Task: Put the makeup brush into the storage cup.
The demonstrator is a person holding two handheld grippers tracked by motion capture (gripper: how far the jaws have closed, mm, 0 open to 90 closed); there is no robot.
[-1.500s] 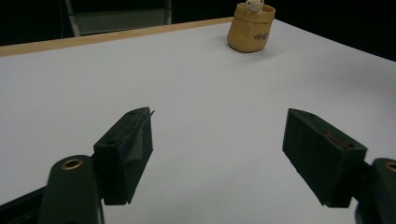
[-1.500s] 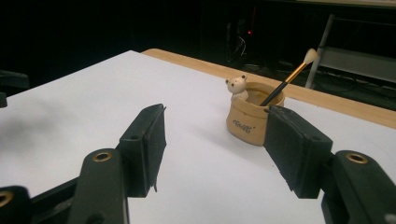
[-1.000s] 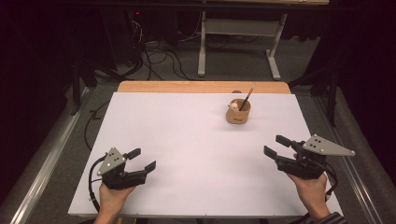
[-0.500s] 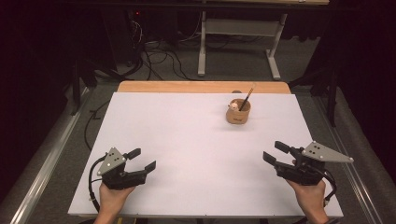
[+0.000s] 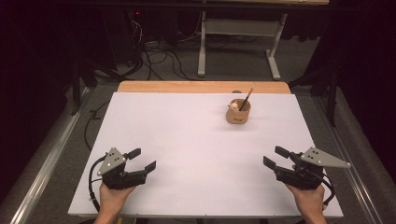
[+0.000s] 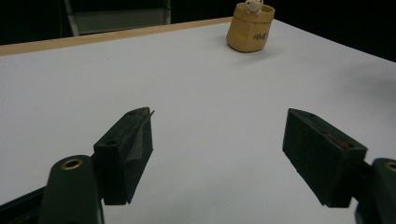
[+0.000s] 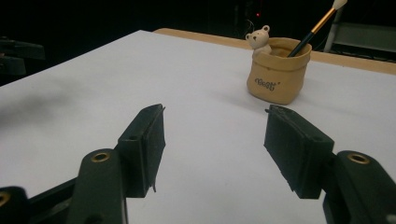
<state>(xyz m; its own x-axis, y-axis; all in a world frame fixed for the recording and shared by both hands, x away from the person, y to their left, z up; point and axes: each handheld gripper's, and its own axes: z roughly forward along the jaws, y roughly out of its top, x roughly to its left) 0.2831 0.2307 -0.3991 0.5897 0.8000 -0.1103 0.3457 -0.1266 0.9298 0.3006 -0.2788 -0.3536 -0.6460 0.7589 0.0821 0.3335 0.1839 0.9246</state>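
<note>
nothing is started: the left gripper (image 5: 144,159) and right gripper (image 5: 275,157) rest near the table's (image 5: 187,135) front edge, jaws spread and empty. well ahead stands the tan pot (image 5: 238,113) with what looks like a brush (image 5: 247,98) leaning in it, untouched.

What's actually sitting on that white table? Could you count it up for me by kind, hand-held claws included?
Tan pot with a little bear figure on its rim: 1
Brush standing in the pot: 1
Hand-held grippers, both with jaws open and holding nothing: 2, the left gripper and the right gripper
Total: 4
</note>
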